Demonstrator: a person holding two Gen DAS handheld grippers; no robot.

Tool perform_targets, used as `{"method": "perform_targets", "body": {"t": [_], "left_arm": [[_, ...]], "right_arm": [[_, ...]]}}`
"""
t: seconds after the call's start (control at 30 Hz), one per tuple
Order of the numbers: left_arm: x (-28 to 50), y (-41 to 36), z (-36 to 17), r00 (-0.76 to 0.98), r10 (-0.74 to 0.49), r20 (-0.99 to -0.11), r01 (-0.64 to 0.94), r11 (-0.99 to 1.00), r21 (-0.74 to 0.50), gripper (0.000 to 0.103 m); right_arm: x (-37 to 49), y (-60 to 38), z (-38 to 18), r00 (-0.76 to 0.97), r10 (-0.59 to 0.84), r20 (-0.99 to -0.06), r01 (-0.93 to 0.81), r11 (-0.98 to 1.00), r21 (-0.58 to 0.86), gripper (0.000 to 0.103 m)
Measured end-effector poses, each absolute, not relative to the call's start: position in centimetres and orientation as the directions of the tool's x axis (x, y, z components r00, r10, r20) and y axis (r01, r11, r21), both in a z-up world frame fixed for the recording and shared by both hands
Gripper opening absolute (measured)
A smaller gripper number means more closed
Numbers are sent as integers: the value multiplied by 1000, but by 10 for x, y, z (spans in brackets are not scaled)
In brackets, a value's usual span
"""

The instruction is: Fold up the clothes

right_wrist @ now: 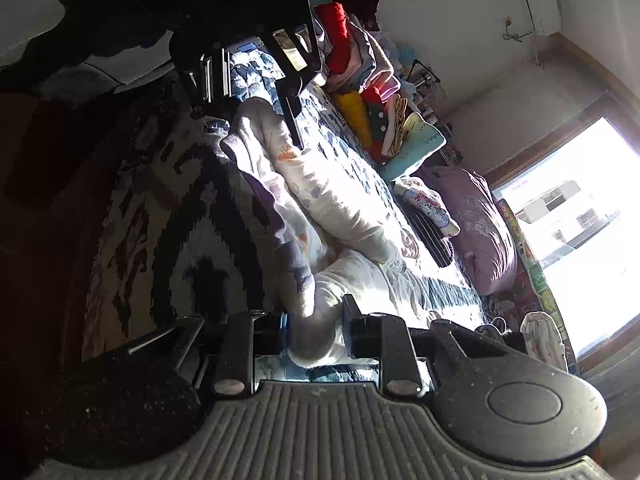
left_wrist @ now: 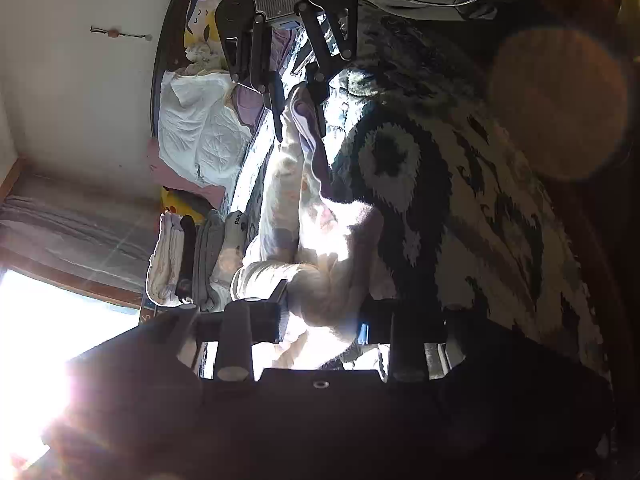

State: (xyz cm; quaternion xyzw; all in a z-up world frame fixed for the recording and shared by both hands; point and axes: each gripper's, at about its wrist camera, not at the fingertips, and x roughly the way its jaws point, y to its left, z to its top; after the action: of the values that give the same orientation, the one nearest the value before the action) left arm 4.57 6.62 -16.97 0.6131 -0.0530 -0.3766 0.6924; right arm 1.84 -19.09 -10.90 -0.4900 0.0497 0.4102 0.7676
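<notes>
A white garment [left_wrist: 288, 184] with small orange and purple prints and a purple edge hangs stretched between both grippers, above the bed. At the bottom of the left wrist view, my left gripper [left_wrist: 324, 316] is shut on one bunched end. My right gripper [left_wrist: 300, 128] grips the far end at the top of that view. In the right wrist view the same white garment [right_wrist: 320, 184] runs from my right gripper [right_wrist: 316, 328], shut on its near end, up to my left gripper [right_wrist: 256, 120]. Part of the cloth is washed out by sunlight.
A person's dark-and-white patterned sweater [left_wrist: 460, 208] is close behind the garment. The bed has a blue-white quilt [right_wrist: 352, 152]. A stack of folded clothes [left_wrist: 188, 260], a crumpled white cloth [left_wrist: 200, 132], a colourful clothes pile [right_wrist: 360, 72] and a purple pillow [right_wrist: 480, 232] lie on it. A bright window [right_wrist: 580, 208] glares.
</notes>
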Motion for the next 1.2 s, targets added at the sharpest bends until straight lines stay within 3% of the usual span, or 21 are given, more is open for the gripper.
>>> {"method": "perform_targets", "body": {"t": [0.17, 0.3, 0.4, 0.47, 0.53, 0.63, 0.73, 0.93, 1.2], "left_arm": [[40, 70, -121, 655, -608, -448, 626, 105, 772, 32], [71, 76, -80, 576, -654, -490, 779, 258, 571, 35], [103, 87, -61, 524, -713, -465, 844, 364, 393, 37], [127, 98, -57, 544, -749, -379, 839, 473, 270, 37], [153, 108, -55, 563, -768, -304, 823, 555, 123, 42], [193, 122, -61, 606, -767, -209, 760, 636, -130, 41], [223, 124, -72, 621, -765, -168, 709, 641, -294, 41], [268, 137, -88, 686, -701, -193, 551, 674, -491, 41], [324, 158, -141, 674, -692, -259, 353, 610, -710, 40]], "right_arm": [[17, -199, -64, 639, 606, -474, -727, 272, -630, 28], [57, -207, -23, 628, 643, -438, -766, 411, -494, 30], [98, -213, -5, 619, 671, -407, -784, 505, -361, 31], [130, -221, -2, 617, 687, -383, -785, 569, -245, 31], [165, -230, -3, 611, 705, -360, -776, 623, -97, 31], [215, -242, -14, 611, 722, -325, -728, 673, 128, 31], [257, -247, -37, 615, 723, -315, -651, 691, 314, 31], [318, -255, -96, 622, 719, -310, -455, 654, 604, 31], [359, -260, -158, 648, 703, -294, -235, 551, 801, 29]]}}
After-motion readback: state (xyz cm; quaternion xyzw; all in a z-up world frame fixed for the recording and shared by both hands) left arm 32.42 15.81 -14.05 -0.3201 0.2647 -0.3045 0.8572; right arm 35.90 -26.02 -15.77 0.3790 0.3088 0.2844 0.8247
